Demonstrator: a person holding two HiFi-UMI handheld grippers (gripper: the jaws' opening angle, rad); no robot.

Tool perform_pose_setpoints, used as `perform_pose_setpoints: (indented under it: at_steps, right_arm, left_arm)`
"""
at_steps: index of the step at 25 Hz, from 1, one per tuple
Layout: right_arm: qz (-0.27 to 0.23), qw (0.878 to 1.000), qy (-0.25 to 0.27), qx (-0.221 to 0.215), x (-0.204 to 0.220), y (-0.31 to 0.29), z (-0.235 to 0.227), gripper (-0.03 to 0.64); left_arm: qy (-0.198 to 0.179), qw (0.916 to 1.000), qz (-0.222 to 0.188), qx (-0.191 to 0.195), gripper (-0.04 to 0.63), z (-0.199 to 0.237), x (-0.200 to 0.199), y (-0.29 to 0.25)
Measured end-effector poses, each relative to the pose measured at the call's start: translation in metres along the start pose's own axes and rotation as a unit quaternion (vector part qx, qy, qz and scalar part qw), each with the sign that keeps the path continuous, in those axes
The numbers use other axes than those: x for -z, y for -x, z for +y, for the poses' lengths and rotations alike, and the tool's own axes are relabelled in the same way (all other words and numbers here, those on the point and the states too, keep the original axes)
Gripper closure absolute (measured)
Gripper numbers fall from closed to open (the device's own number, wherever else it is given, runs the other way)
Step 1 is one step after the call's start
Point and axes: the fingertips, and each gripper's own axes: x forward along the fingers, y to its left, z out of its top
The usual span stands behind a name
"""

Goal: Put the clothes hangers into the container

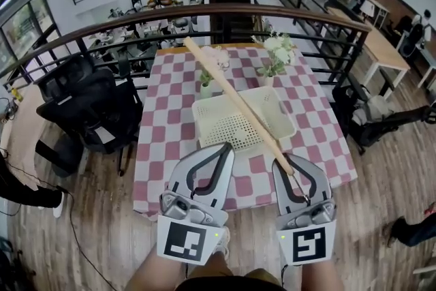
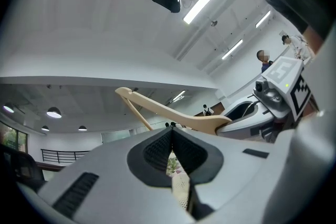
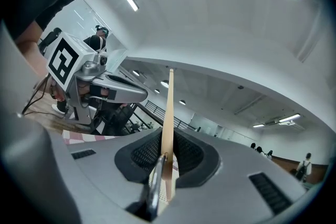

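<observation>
Progress: the task is under way, and no hanger shows inside the container.

Findings:
- Wooden clothes hanger (image 1: 235, 99) is held clear of the table. It runs as a long diagonal from the right gripper (image 1: 291, 167) at near right toward the far left. In the head view its line crosses above the container (image 1: 204, 112).
- Right gripper view shows the jaws clamped on the flat wooden body of the hanger (image 3: 167, 113), which stands edge-on between the pads. Its metal hook (image 3: 149, 191) lies at the near end, down by the jaw root.
- Left gripper (image 1: 223, 152) sits at near left, just beside the right one. Its own view shows the pads brought together at the tips with nothing between them (image 2: 171, 136). It carries nothing and does not touch the hanger, which passes beyond it.
- Container is a white perforated basket at the middle of the checked table (image 1: 170, 112). Its mesh floor is visible and looks bare. A second pale tray-like part adjoins it on the right, and whether that is a lid or a separate basket cannot be told.
- Two small vases of flowers (image 1: 272, 58) stand on the far side of the container, near the hanger's far end.
- No other hanger is seen on the table or elsewhere in view.

Assessment: pick-up is complete for this hanger. Outstanding are lowering it into the basket and releasing it. The hanger looks longer than the basket, so it will likely have to go in at an angle or rest across the rim. The far end should be kept off the vases.
</observation>
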Motion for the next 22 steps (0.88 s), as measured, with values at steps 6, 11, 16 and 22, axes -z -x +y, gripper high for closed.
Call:
perform_pose_setpoints:
  at_steps: [6,11,16,22]
  right_arm:
    - [0.011,1.000,0.003,0.003,0.009,-0.022,-0.004,0.549]
    - [0.012,1.000,-0.002,0.012,0.009,-0.033,-0.007,0.549]
    - [0.001,1.000,-0.004,0.022,0.003,-0.040,-0.013,0.549]
    - [0.004,1.000,-0.002,0.026,0.002,-0.044,-0.016,0.549]
  left_arm:
    - [0.005,0.9999,-0.003,0.011,0.588,0.011,0.011,-0.018]
    - [0.004,0.9999,-0.006,0.014,0.588,0.021,0.015,-0.026]
    - [-0.003,0.9997,-0.012,0.023,0.588,0.024,0.013,-0.033]
    - [-0.010,0.9994,-0.016,0.030,0.588,0.028,0.010,-0.040]
